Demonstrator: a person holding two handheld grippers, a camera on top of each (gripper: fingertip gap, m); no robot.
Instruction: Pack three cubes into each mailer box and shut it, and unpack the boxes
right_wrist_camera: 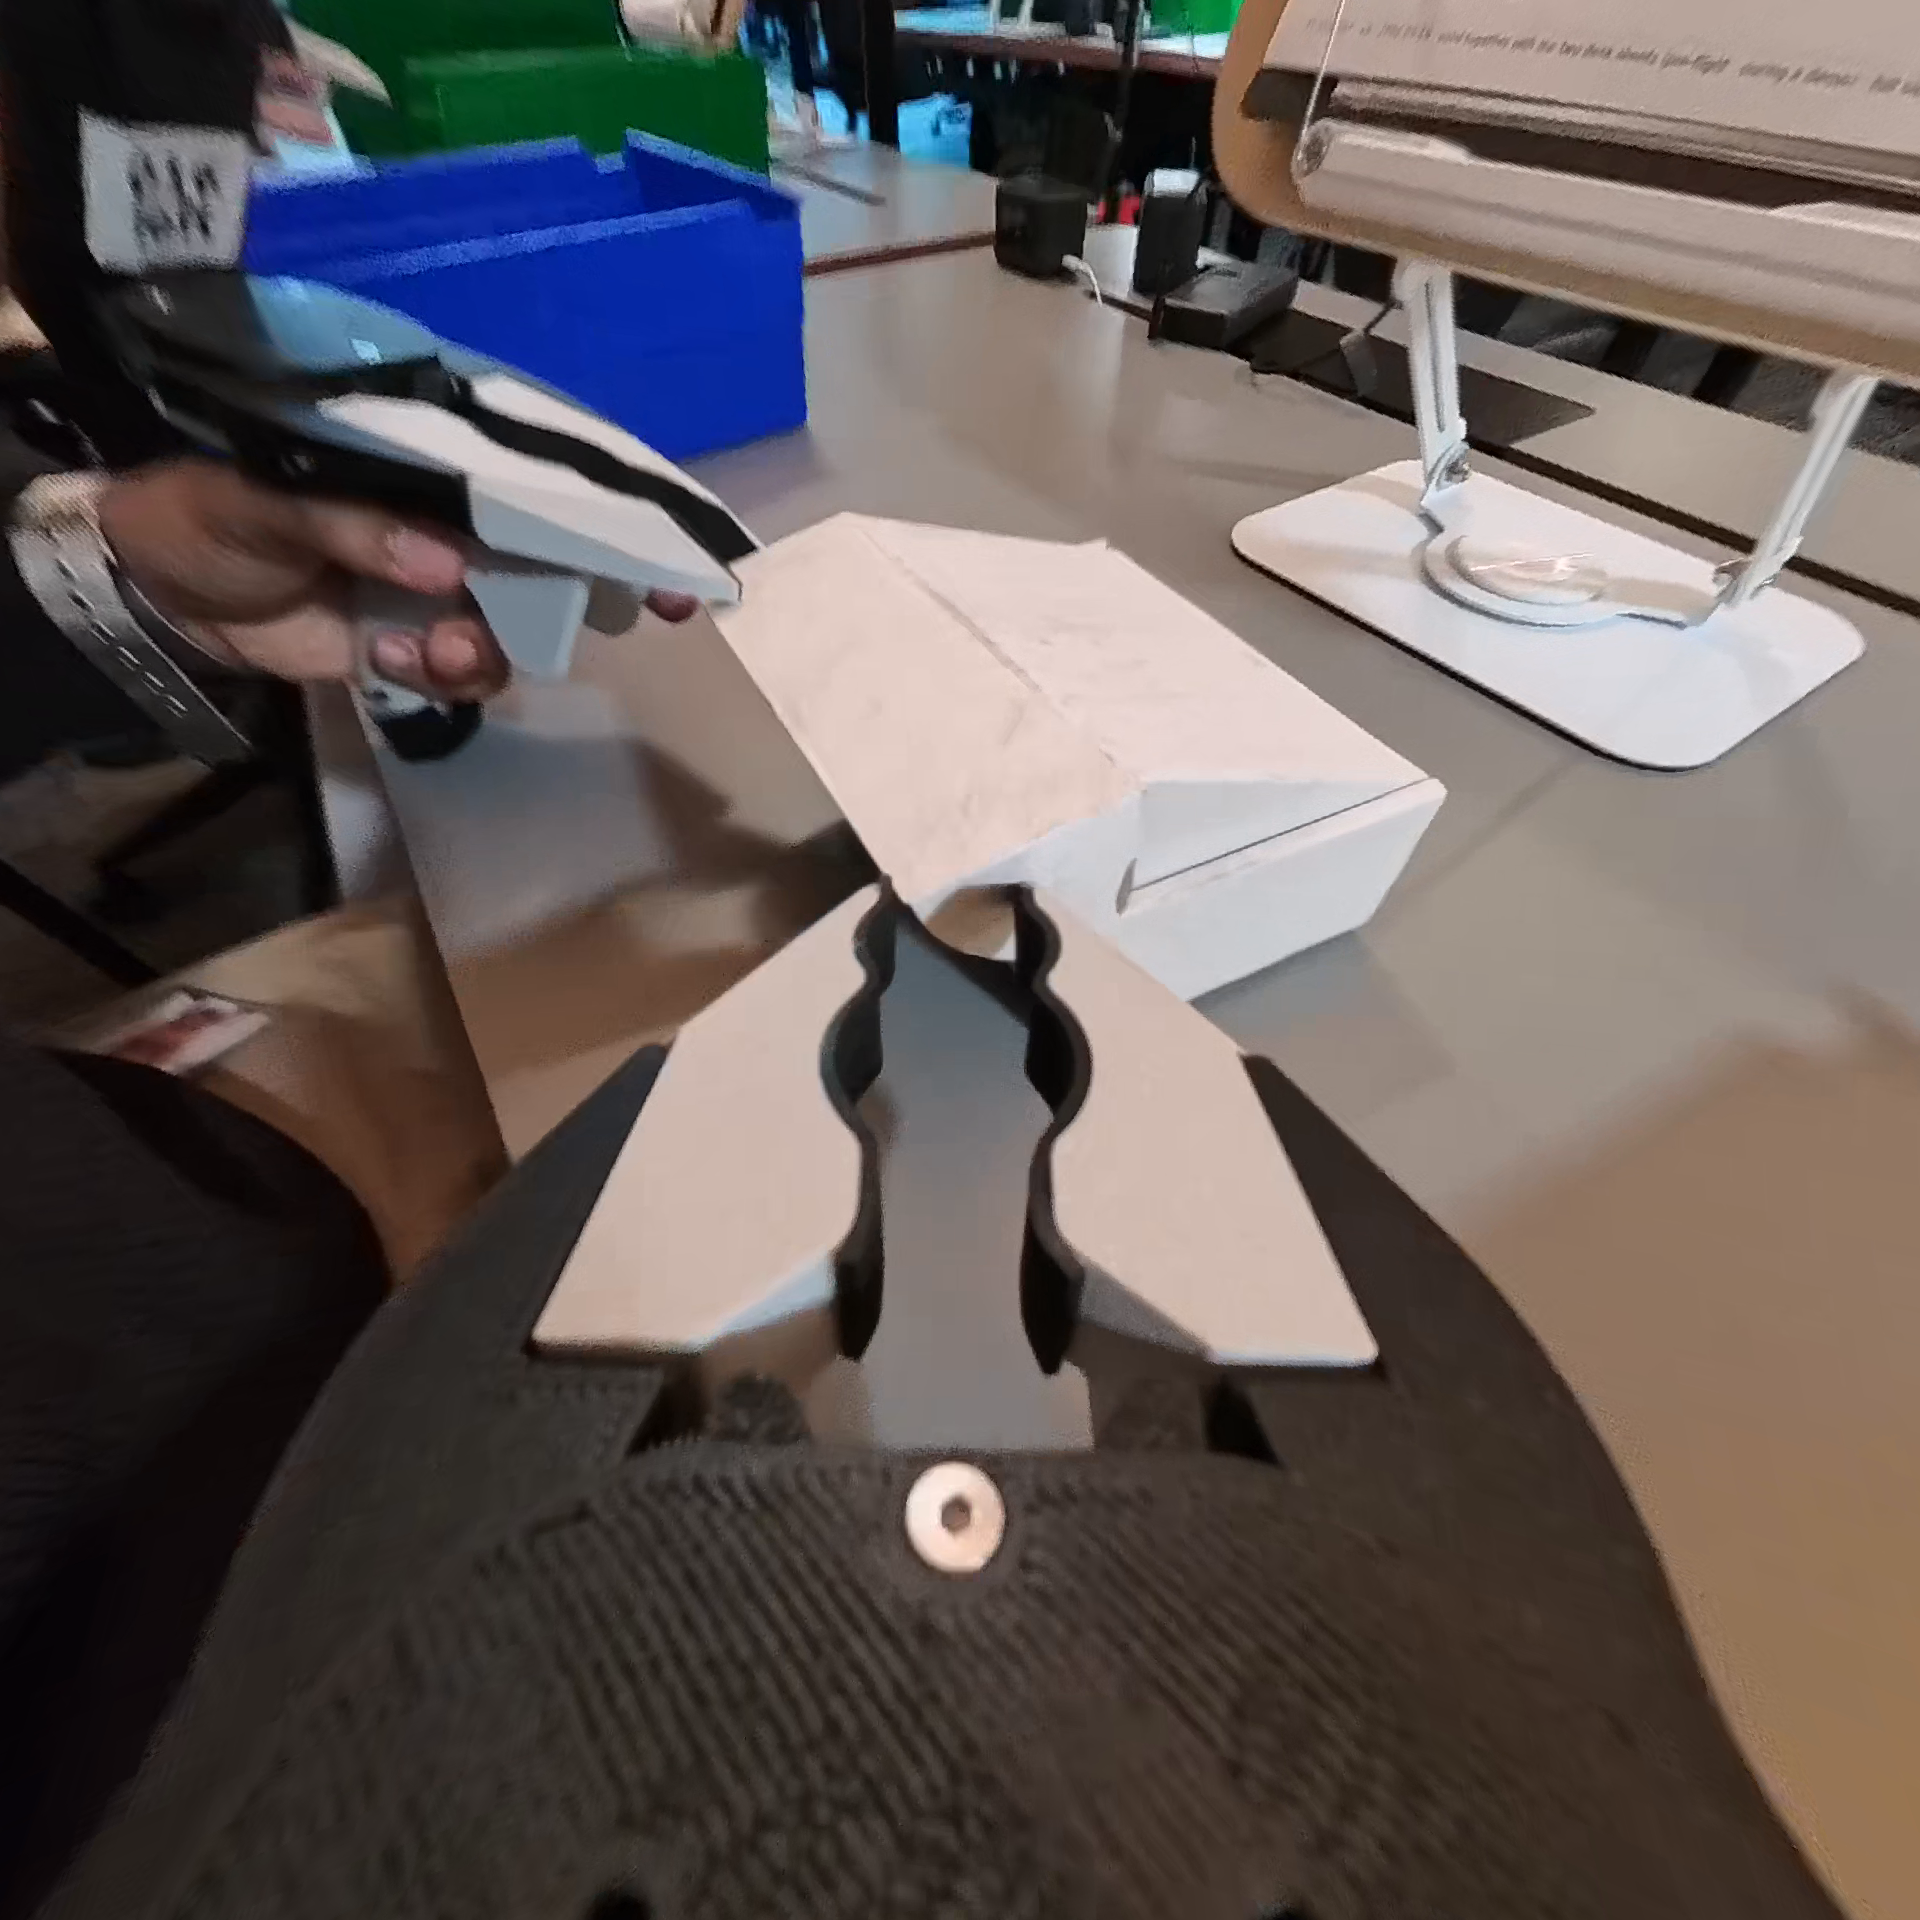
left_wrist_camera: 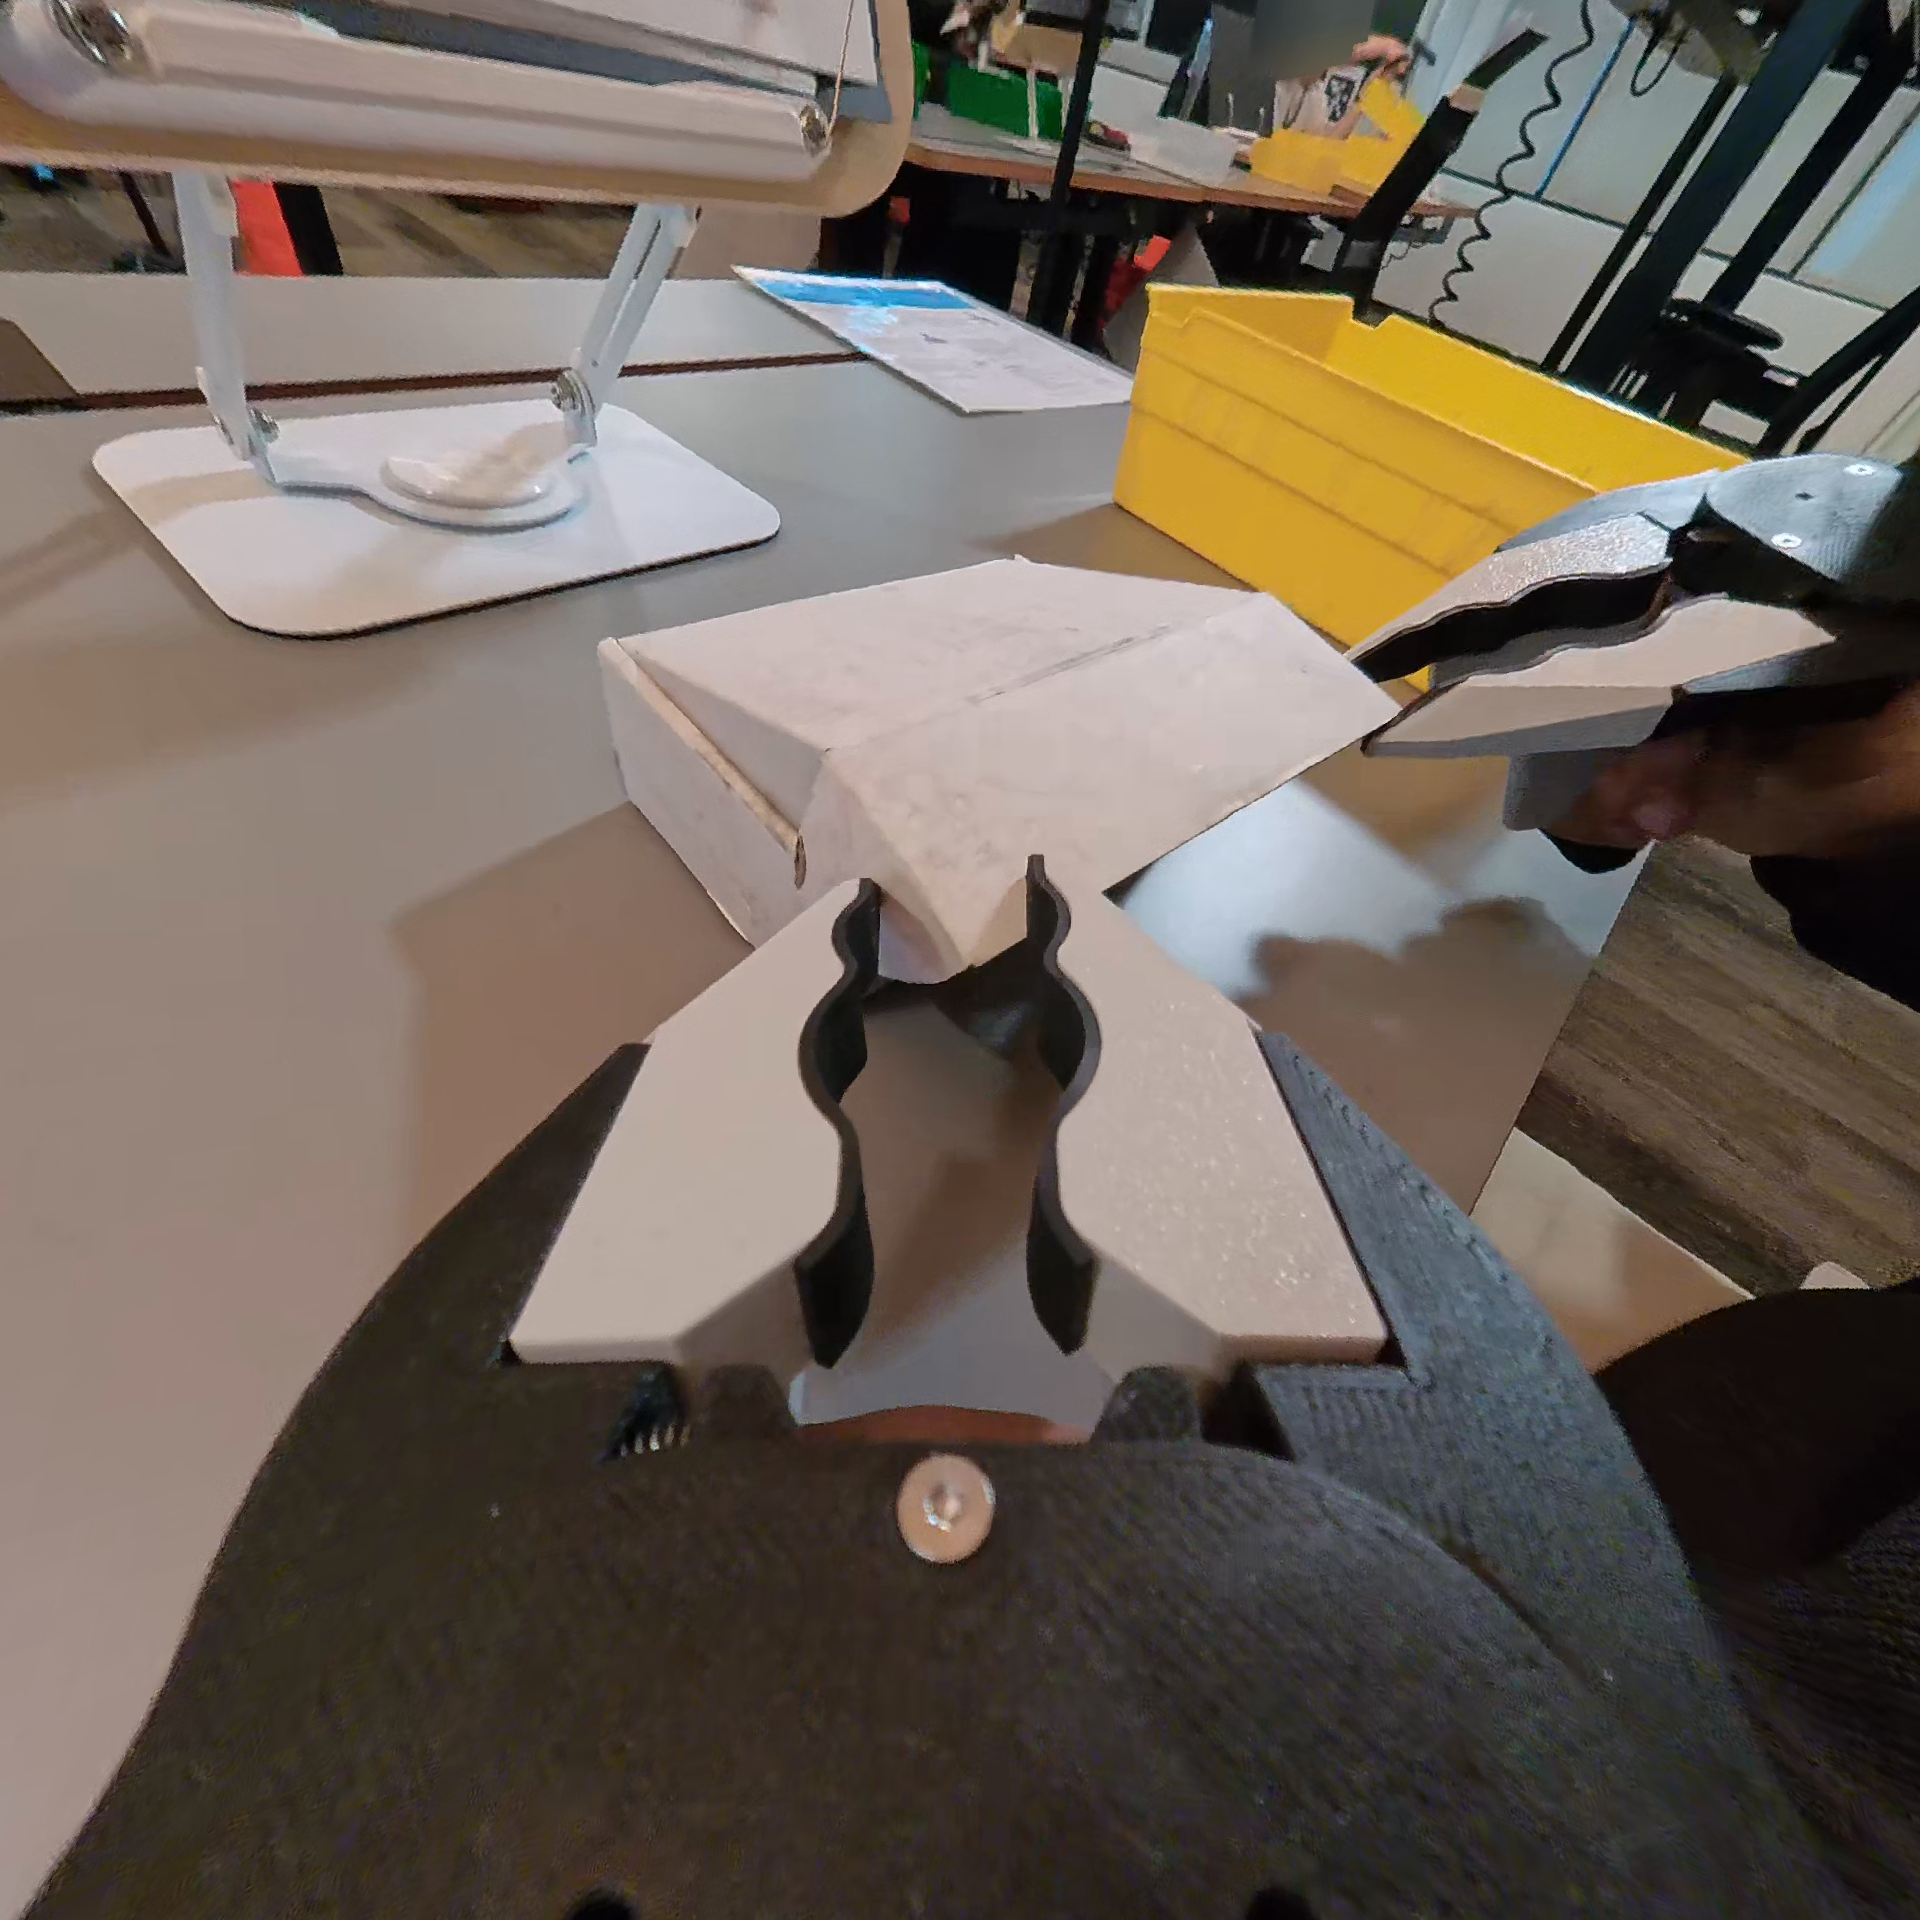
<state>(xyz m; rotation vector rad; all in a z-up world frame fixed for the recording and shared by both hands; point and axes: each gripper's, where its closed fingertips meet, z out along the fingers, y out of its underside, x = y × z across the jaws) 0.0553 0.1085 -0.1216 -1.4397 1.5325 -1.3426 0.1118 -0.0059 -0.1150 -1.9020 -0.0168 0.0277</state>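
Observation:
A white mailer box (left_wrist_camera: 717, 790) sits on the grey table, also seen in the right wrist view (right_wrist_camera: 1278, 873). Its lid lies over the box, and the lid's front flap (left_wrist_camera: 1039, 790) sticks out towards me, raised off the table. My left gripper (left_wrist_camera: 951, 878) has its fingers closed narrowly on the flap's left corner. My right gripper (left_wrist_camera: 1366, 701) holds the flap's right corner. In the right wrist view the right gripper (right_wrist_camera: 954, 896) grips the near corner of the flap (right_wrist_camera: 935, 707), and the left gripper (right_wrist_camera: 732, 582) is at the far corner. No cubes show.
A yellow bin (left_wrist_camera: 1351, 468) stands right of the box, and a blue bin (right_wrist_camera: 582, 281) stands to the left. A white stand (left_wrist_camera: 436, 520) holding a board is behind the box. A printed sheet (left_wrist_camera: 935, 332) lies at the back. The table edge (left_wrist_camera: 1558, 1039) is near my right. My hands' fingertips stand some 15 centimetres from each other.

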